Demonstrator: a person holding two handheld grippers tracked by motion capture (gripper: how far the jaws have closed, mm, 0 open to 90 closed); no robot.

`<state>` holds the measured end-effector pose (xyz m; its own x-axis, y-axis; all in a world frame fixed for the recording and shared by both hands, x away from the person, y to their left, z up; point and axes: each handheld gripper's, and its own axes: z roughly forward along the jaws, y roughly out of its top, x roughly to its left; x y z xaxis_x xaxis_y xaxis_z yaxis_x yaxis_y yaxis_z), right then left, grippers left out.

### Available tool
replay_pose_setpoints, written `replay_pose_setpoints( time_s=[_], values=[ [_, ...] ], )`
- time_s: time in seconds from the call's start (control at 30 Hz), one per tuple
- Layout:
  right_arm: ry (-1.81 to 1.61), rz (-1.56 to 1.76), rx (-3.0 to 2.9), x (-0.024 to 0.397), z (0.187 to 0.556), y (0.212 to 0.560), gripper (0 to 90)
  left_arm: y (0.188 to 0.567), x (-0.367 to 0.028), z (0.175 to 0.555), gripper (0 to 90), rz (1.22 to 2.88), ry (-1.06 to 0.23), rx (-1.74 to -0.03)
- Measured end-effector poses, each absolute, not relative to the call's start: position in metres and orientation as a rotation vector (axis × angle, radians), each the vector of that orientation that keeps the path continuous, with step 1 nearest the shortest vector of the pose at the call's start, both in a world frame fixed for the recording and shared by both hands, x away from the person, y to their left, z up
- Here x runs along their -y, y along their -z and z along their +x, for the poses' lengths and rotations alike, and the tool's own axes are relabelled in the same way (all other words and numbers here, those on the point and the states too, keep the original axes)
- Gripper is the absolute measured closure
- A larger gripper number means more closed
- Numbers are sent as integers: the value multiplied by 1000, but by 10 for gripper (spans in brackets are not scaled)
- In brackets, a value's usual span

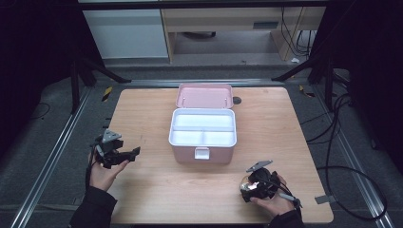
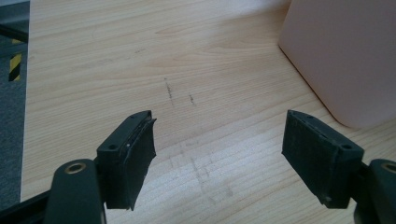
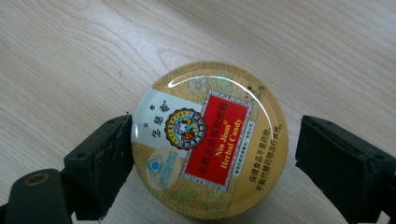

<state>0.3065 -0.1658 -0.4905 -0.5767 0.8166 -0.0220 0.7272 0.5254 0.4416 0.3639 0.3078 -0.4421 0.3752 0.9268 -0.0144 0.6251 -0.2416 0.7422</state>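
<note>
Golden candy tin between right claw's jaws

Overhead light falls evenly on the table; surroundings are dark, far corners nearly black. The high view is soft and low in detail. A curved glare streak crosses the tin lid. Near jaws are slightly blurred.

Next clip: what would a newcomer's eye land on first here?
Probably the open pink box at mid-table, lid tipped back and white tray showing three compartments with nothing in them. Next, the round gold candy tin lying near the front right, between the open right tongs; one jaw seems to touch its edge. The left tongs gape over bare wood.
</note>
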Motion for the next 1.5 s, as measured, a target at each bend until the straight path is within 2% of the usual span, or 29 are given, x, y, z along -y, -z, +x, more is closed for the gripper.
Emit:
replay_pose_setpoints(
  time_s=[0.27, 0.33, 0.53, 0.67, 0.77, 1.03, 1.5],
  values=[
    [-519, 1322, -2575, 163, 309, 495, 157, 443, -307, 364, 245, 1980, -574, -1336],
    [-517, 1312, -2581, 163, 309, 495, 195, 443, -307, 364, 246, 1981, -574, -1334],
    [-534, 1307, -2572, 165, 310, 492, 202, 443, -307, 364, 246, 1981, -575, -1335],
    [-570, 1332, -2539, 174, 313, 485, 202, 443, -307, 364, 249, 1977, -578, -1335],
    [-577, 1405, -2451, 198, 321, 480, 202, 443, -307, 365, 251, 1980, -576, -1336],
    [-514, 1557, -2335, 241, 332, 488, 202, 444, -306, 366, 254, 1987, -577, -1331],
    [-481, 1596, -2321, 251, 333, 496, 192, 445, -304, 366, 255, 1991, -570, -1327]
  ],
)
